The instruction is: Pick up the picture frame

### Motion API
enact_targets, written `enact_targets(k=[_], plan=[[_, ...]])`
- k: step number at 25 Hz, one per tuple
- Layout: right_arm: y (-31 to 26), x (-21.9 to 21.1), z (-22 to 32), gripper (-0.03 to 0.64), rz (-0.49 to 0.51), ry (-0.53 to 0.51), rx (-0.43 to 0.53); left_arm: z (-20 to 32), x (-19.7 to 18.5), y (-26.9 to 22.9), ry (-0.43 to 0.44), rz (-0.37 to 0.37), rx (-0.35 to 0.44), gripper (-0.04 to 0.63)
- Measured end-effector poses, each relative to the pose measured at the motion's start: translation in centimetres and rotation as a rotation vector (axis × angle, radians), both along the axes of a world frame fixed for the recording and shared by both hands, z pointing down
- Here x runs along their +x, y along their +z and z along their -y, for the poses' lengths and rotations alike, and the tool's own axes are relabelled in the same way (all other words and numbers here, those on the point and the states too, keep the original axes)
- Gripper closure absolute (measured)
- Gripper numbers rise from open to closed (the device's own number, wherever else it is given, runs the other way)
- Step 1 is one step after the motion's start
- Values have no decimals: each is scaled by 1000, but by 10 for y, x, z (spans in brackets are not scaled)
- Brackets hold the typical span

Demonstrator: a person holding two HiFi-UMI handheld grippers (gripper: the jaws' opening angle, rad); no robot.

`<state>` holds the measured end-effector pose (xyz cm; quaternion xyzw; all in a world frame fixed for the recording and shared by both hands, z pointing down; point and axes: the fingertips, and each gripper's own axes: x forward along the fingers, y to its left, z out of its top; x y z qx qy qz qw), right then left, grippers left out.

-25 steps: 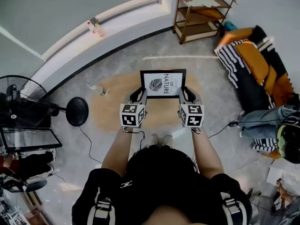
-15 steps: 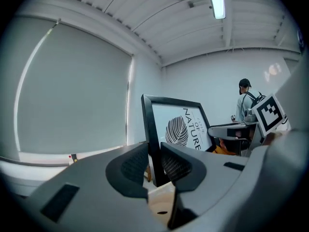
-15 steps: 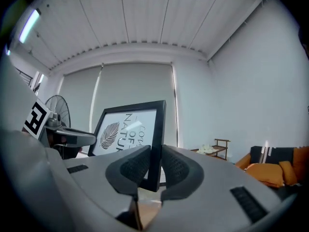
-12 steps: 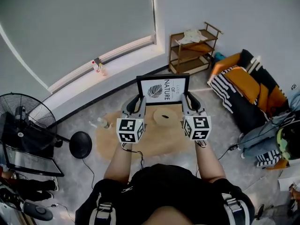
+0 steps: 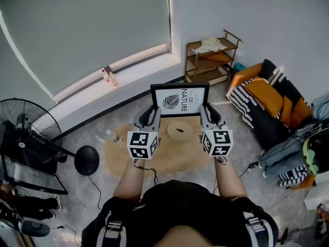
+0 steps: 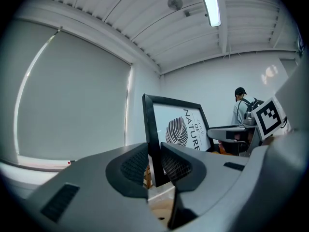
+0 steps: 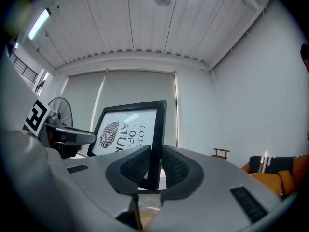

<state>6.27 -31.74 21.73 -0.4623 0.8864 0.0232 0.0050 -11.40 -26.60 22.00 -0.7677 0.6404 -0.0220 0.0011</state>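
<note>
- The picture frame is up in the air in front of the person, held upright between the two grippers. Its printed side, with a leaf and the word "NATURE", faces the person.
- The left gripper has the frame's left side. In the left gripper view, the left gripper has its jaws closed part way on the thin black edge of the frame, with one ribbed pad on the front and one on the back.
- The right gripper has the frame's right side. In the right gripper view, the right gripper pinches the black edge of the frame the same way, with a pad pressed to each face.
- Below the frame lies a tan rug on the grey floor, with a round wooden disc on it and a small bottle near its left edge.
- A standing fan is at the left.
- A wooden shelf cart stands by the wall.
- A seat draped in orange and striped cloth is at the right.
</note>
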Motion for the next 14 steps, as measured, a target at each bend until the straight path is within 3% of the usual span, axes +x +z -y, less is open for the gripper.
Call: enact_targets(k=[14], plan=[[13,16,6,531,-9,24,-27,7,17,15,15,20,-30,497]])
